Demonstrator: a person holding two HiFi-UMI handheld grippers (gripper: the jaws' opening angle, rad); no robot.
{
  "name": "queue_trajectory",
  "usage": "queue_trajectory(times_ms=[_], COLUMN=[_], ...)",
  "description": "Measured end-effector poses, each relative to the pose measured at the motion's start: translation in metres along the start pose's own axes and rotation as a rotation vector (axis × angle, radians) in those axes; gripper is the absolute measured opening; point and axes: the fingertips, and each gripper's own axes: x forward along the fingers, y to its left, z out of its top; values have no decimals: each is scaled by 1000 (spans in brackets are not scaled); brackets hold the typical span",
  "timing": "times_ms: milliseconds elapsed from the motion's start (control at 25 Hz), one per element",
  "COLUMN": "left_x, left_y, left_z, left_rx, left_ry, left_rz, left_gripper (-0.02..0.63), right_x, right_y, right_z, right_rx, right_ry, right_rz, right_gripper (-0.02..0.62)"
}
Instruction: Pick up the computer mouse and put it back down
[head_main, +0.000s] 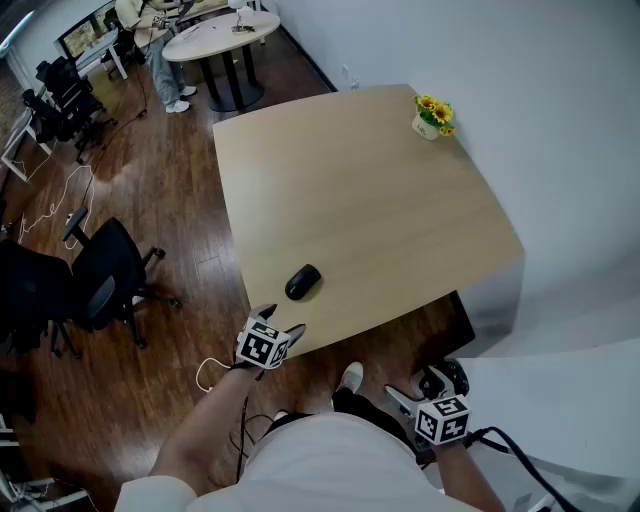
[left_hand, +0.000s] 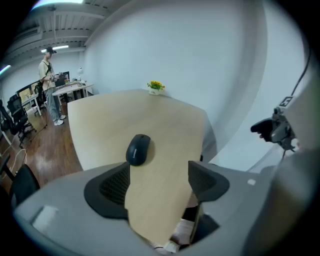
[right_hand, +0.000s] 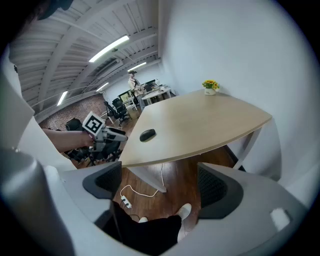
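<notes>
A black computer mouse (head_main: 302, 282) (left_hand: 138, 149) (right_hand: 147, 135) lies on the light wood table (head_main: 360, 200) near its front edge. My left gripper (head_main: 283, 325) (left_hand: 157, 182) hovers at that edge, just short of the mouse, jaws open with nothing between them. My right gripper (head_main: 425, 385) (right_hand: 160, 187) hangs low by my body, below and right of the table, open and empty over the floor. In the right gripper view the left gripper (right_hand: 107, 136) shows beside the table corner.
A small pot of yellow flowers (head_main: 433, 116) (left_hand: 156, 87) stands at the table's far right corner by the white wall. Black office chairs (head_main: 95, 275) stand left on the wood floor. A power strip cable (right_hand: 142, 192) lies under the table. A person (head_main: 160, 50) stands far back by a round table.
</notes>
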Motion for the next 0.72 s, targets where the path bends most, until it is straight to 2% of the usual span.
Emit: queue_trajectory(times_ms=[160, 320, 400, 480, 600, 680, 720], left_x=[76, 123, 143, 152, 147, 145, 145], left_y=[42, 73, 79, 80, 76, 74, 73], left_z=[36, 51, 54, 42, 37, 37, 37], left_rx=[31, 73, 107, 107, 107, 129, 134], left_ry=[84, 174, 186, 216, 192, 184, 185], left_rz=[89, 151, 118, 74, 38, 35, 34], left_gripper=[357, 364, 364, 368, 356, 279, 281], right_x=[-1, 2, 8, 9, 7, 8, 9], right_y=[-54, -94, -103, -107, -105, -96, -91], right_z=[18, 18, 19, 21, 25, 28, 30], right_rx=[27, 61, 82, 102, 156, 187, 189], right_ry=[1, 20, 23, 13, -29, -48, -52], right_rz=[-24, -57, -76, -100, -143, -157, -158], right_gripper=[476, 469, 469, 469, 469, 466, 466])
